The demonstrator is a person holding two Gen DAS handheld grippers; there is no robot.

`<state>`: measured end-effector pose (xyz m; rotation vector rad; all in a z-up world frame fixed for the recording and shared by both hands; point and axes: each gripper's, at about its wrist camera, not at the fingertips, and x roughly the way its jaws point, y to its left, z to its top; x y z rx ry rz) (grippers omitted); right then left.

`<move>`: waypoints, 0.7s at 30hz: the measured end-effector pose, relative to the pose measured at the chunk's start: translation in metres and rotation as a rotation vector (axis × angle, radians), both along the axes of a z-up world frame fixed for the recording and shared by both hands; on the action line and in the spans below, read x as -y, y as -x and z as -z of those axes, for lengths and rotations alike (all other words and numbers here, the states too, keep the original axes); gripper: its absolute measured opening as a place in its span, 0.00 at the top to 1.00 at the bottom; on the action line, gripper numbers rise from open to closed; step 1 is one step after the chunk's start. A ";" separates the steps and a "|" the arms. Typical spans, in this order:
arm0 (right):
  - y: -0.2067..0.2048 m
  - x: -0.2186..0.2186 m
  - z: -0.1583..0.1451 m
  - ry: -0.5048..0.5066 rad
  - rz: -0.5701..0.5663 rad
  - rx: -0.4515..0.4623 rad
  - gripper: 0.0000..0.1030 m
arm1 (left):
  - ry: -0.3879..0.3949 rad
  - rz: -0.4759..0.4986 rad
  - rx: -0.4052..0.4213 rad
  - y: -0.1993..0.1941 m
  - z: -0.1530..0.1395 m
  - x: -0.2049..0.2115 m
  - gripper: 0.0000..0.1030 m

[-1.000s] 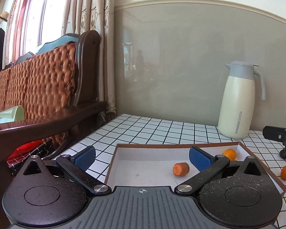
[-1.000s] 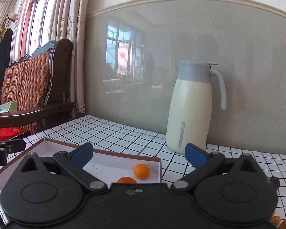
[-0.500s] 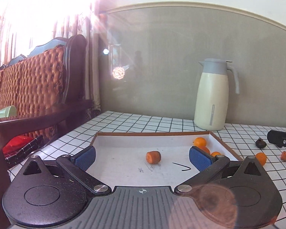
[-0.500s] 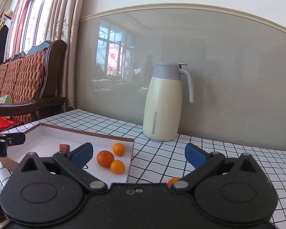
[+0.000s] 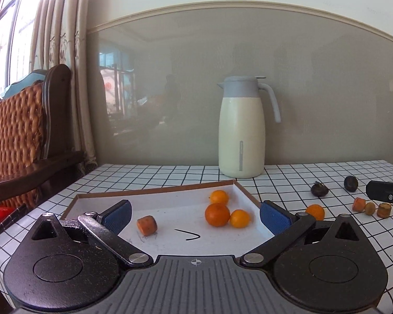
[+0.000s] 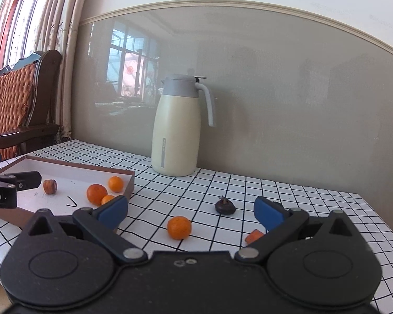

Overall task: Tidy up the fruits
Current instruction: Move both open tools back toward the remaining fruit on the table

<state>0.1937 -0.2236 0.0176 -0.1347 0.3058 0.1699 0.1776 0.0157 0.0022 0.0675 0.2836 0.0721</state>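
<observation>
A shallow white box with a brown rim (image 5: pixel 154 190) lies on the checked table and also shows in the right wrist view (image 6: pixel 78 166). It holds three oranges (image 5: pixel 217 214) (image 6: pixel 96 194) and a carrot piece (image 5: pixel 147 225) (image 6: pixel 50 186). My left gripper (image 5: pixel 195 216) is open and empty over the box's near side. My right gripper (image 6: pixel 190 210) is open and empty above a loose orange (image 6: pixel 179 227) on the table, which also shows in the left wrist view (image 5: pixel 315 212). A dark fruit (image 6: pixel 224 206) and a carrot piece (image 6: pixel 254 236) lie close by.
A cream thermos jug (image 5: pixel 242 128) (image 6: pixel 178 128) stands at the wall. Two dark fruits (image 5: pixel 319 190) and several small pieces (image 5: pixel 370 208) lie on the table right of the box. A wooden sofa (image 5: pixel 26 130) stands to the left. The table's right edge (image 6: pixel 380 225) is near.
Both grippers have swung to the right and pulled back. The jug and the loose fruits on the table have come further into view. Both grippers stay open.
</observation>
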 end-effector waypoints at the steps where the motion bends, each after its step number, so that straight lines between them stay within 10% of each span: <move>1: 0.001 0.003 0.000 0.002 0.009 0.001 0.06 | -0.001 0.005 0.001 -0.001 0.000 0.003 0.00; 21: 0.005 0.060 0.016 0.013 0.123 -0.037 0.13 | 0.009 0.142 -0.009 -0.011 0.009 0.066 0.00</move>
